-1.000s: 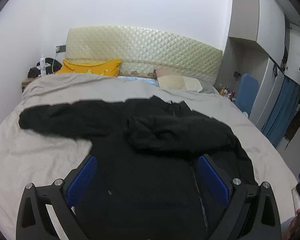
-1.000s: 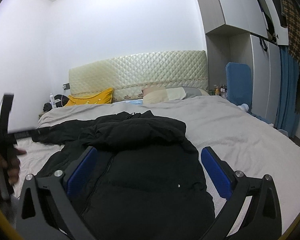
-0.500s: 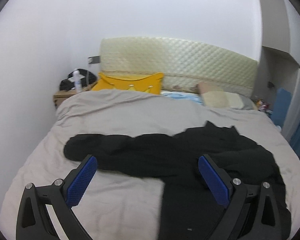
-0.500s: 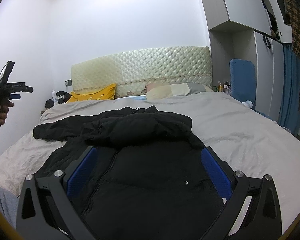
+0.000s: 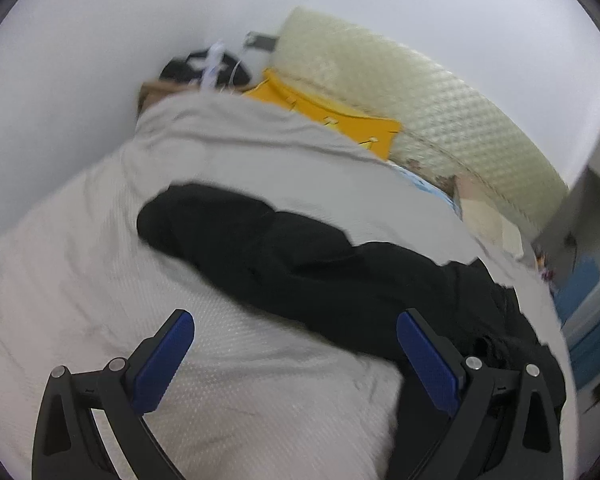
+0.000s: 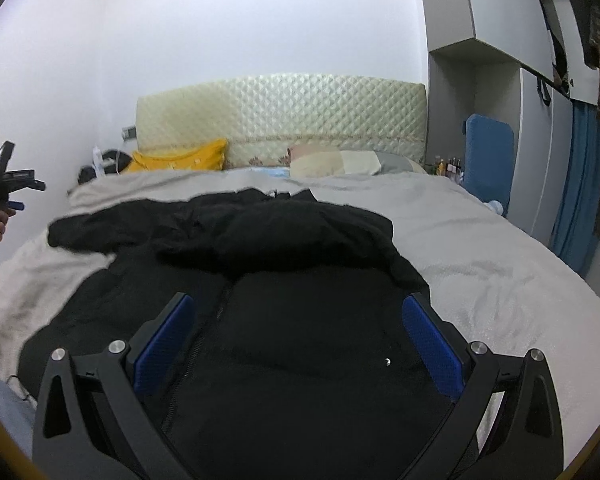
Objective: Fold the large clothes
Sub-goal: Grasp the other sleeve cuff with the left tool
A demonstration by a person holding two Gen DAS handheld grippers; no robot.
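Right now a black jacket (image 6: 300,320) is lying spread on the grey bed (image 6: 480,272), one sleeve (image 5: 236,232) stretching out sideways, the other folded across the chest. Both claws are hovering released: the right claw (image 6: 300,336) over the jacket's body, the left claw (image 5: 296,352) near the stretched sleeve, with a yellow pillow (image 5: 324,116) sitting by the headboard (image 6: 280,120)

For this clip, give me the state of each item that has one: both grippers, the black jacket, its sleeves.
left gripper: jaws open, empty, over the bed sheet near the left sleeve.
right gripper: jaws open, empty, over the jacket body.
black jacket: spread on the bed, front up, not yet folded in half.
left sleeve: stretched out sideways, unfolded.
right sleeve: folded across the chest.
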